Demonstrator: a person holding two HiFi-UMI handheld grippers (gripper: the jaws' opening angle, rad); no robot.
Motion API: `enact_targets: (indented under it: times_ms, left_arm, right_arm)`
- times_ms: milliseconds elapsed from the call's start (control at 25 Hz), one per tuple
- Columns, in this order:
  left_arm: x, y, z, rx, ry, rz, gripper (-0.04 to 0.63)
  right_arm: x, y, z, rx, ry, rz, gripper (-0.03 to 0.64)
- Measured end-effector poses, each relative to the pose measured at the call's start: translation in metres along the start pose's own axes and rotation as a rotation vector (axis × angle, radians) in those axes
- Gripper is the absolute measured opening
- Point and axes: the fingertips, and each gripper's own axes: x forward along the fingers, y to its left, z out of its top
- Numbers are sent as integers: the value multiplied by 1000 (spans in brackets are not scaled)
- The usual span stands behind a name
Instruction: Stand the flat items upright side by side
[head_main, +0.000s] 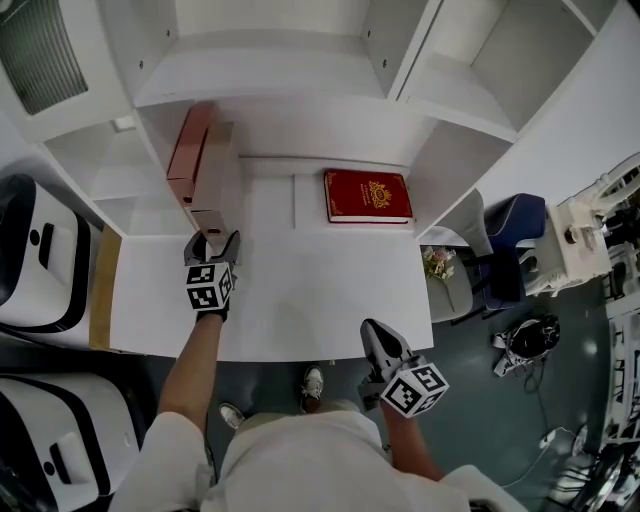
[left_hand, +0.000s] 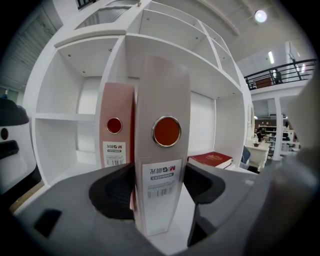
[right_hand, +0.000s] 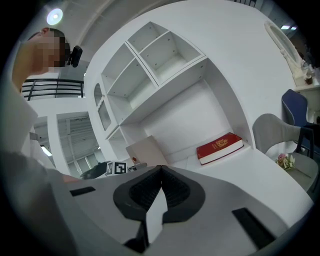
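Right gripper (head_main: 372, 338) hangs nearest, over the front edge of the white desk (head_main: 300, 300), jaws pressed together on nothing. Left gripper (head_main: 218, 238) is clamped on the spine of the pale lever-arch file (head_main: 215, 170), which stands upright against the pink file (head_main: 188, 140) at the desk's left. Well off to their right the red book (head_main: 367, 196) lies flat, long edge across the desk, straight ahead of the free right gripper

Office-like hall, white shelf desk (head_main: 330, 300), office chair (head_main: 515, 235), mezzanine railing (left_hand: 280, 75)
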Motion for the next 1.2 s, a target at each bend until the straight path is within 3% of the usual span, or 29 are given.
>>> enact_targets:
  times_ms: [240, 560, 800, 920, 1200]
  left_arm:
    - [13, 13, 1, -43, 30, 71, 293]
    - [32, 21, 6, -45, 49, 140, 289]
    - [39, 29, 6, -129, 38, 192, 302]
    - [40, 34, 5, -170, 31, 213, 345]
    - [44, 37, 5, -160, 33, 240, 350]
  right_arm:
    - [-8, -22, 6, 22, -31, -23, 3]
    - [-8, -38, -1, 49, -7, -27, 3]
    - [-12, -44, 1, 33, 3, -32, 3]
    - [-16, -48, 5, 26, -2, -43, 3]
    - [-20, -50, 5, 16, 11, -49, 3]
